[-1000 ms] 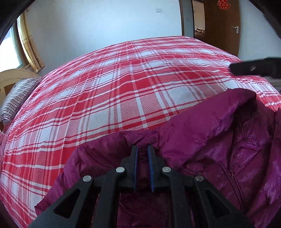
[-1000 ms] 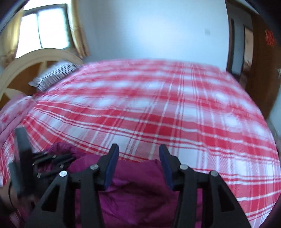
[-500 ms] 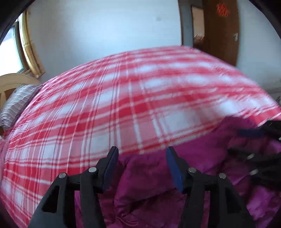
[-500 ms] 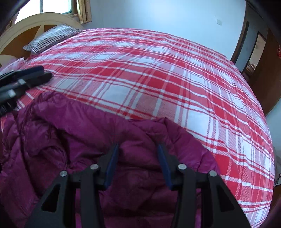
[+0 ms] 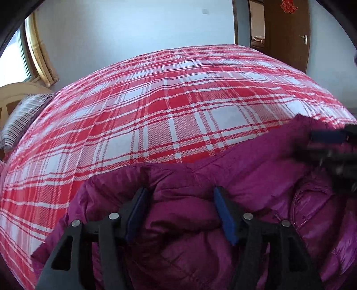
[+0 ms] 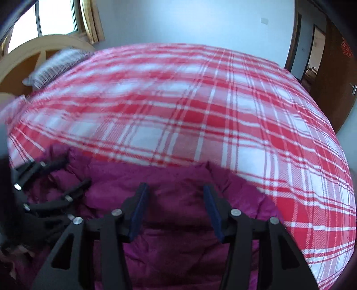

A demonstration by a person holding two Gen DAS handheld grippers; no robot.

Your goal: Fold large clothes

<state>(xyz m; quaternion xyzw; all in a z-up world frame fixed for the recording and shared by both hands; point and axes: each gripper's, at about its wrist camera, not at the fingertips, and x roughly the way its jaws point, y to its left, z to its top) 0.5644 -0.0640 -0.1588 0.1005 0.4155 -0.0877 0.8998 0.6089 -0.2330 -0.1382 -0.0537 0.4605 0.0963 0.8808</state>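
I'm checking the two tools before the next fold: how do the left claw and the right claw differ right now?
The left claw stands slightly wider than the right claw and has just been opening. It hangs over the purple jacket at its left end, the right claw over its right end. Both are open, pads off the fabric.

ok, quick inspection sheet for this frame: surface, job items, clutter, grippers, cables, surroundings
Surface: bed under a red and white plaid cover, smooth.
Job's things: magenta puffer jacket lying rumpled at the bed's near edge.
Clutter: striped pillow at the headboard end; nothing else seen on the cover.
Grippers: left gripper has just been opening, jaws apart over the jacket, pads not pressing it. Right gripper jaws apart over the jacket's other side, nothing clamped.
Cables: nothing seen.
Surroundings: wooden headboard, window with curtain, pale wall, brown door with a red ornament.
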